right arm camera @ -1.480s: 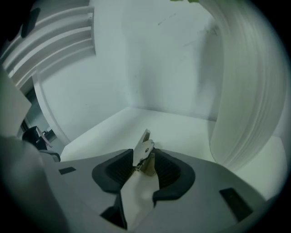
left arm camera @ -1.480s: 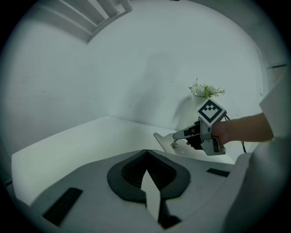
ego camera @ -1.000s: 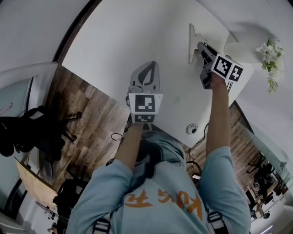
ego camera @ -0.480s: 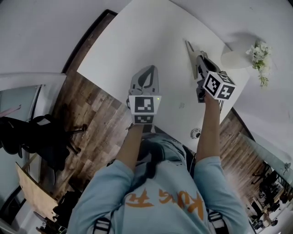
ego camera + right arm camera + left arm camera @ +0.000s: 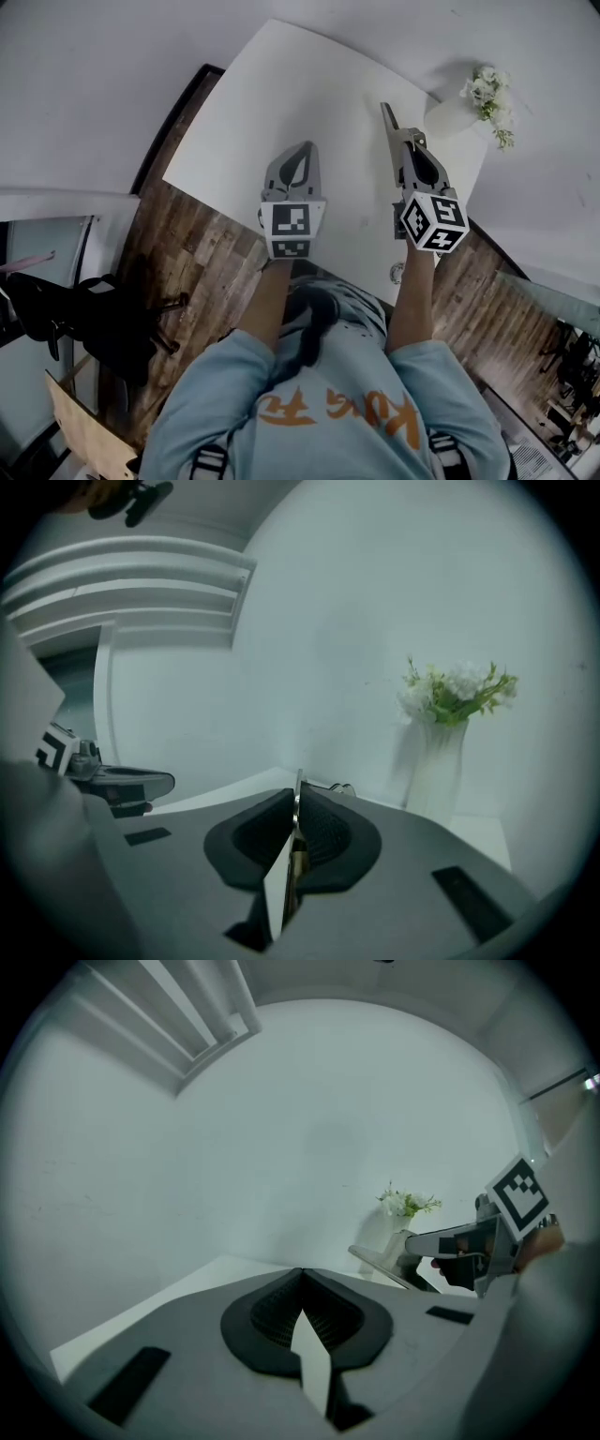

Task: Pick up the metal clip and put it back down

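Note:
The metal clip [image 5: 387, 122] is a long thin grey strip. It sticks forward out of my right gripper [image 5: 405, 146], which is shut on it over the white table [image 5: 309, 84]. In the right gripper view the clip's edge [image 5: 297, 784] stands upright between the pressed pads of the gripper [image 5: 298, 801]. The left gripper view shows the clip [image 5: 380, 1265] slanting down toward the table; I cannot tell whether its far end touches. My left gripper [image 5: 301, 152] hovers over the table to the left, shut and holding nothing [image 5: 301, 1275].
A white vase with flowers [image 5: 486, 92] stands at the table's far right corner, just beyond the clip [image 5: 448, 733]. A round cable port [image 5: 397, 273] sits near the table's front edge. A black chair [image 5: 84, 309] stands on the wooden floor at the left.
The right gripper has swung round and drawn back toward the body with the clip at its jaws. The head view has shifted, so the table and vase sit higher. The left gripper has barely moved.

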`<action>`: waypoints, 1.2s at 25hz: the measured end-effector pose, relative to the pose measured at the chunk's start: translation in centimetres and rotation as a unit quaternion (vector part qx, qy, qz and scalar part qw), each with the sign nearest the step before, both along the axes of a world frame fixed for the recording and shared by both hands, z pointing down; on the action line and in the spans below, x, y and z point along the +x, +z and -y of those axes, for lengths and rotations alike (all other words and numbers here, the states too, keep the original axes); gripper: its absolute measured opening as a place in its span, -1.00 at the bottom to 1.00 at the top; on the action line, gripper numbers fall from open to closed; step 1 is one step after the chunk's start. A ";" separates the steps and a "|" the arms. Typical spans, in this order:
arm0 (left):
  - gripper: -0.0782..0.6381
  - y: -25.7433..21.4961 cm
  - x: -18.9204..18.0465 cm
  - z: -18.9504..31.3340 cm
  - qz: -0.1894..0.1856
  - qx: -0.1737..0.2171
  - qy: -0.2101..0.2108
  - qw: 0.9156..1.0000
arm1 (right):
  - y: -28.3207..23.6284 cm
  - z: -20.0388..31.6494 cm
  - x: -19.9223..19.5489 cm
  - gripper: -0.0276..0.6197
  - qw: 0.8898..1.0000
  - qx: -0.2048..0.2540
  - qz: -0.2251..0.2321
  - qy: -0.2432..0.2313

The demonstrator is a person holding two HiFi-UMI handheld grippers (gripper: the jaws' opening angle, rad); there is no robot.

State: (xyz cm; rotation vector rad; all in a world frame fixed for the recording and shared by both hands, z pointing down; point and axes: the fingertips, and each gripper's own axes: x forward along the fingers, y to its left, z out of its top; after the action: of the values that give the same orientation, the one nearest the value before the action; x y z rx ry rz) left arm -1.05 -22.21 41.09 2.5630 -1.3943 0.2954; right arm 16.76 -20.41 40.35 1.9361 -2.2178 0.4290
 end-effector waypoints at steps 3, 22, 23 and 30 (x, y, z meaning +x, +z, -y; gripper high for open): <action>-0.73 -1.0 0.0 -0.4 0.001 0.012 0.000 1.000 | -1.3 -1.4 0.7 -0.82 1.000 0.021 -0.012 0.005; -0.73 3.5 -11.3 -0.8 0.004 -0.034 -0.124 0.992 | 2.7 3.4 -14.1 -0.81 0.985 -0.010 0.052 -0.166; -0.73 4.1 -11.9 -0.8 0.004 -0.039 -0.130 0.991 | 3.4 3.6 -15.2 -0.81 0.982 -0.017 0.054 -0.179; -0.73 7.0 -14.5 -0.8 0.010 -0.072 -0.149 0.986 | 8.9 4.0 -20.7 -0.81 0.968 -0.077 0.087 -0.223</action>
State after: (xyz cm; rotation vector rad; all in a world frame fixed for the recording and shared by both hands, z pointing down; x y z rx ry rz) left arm -15.60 -21.37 48.12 2.2053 -1.6703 0.3571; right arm -3.97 -24.46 49.25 1.3107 -2.5459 0.6925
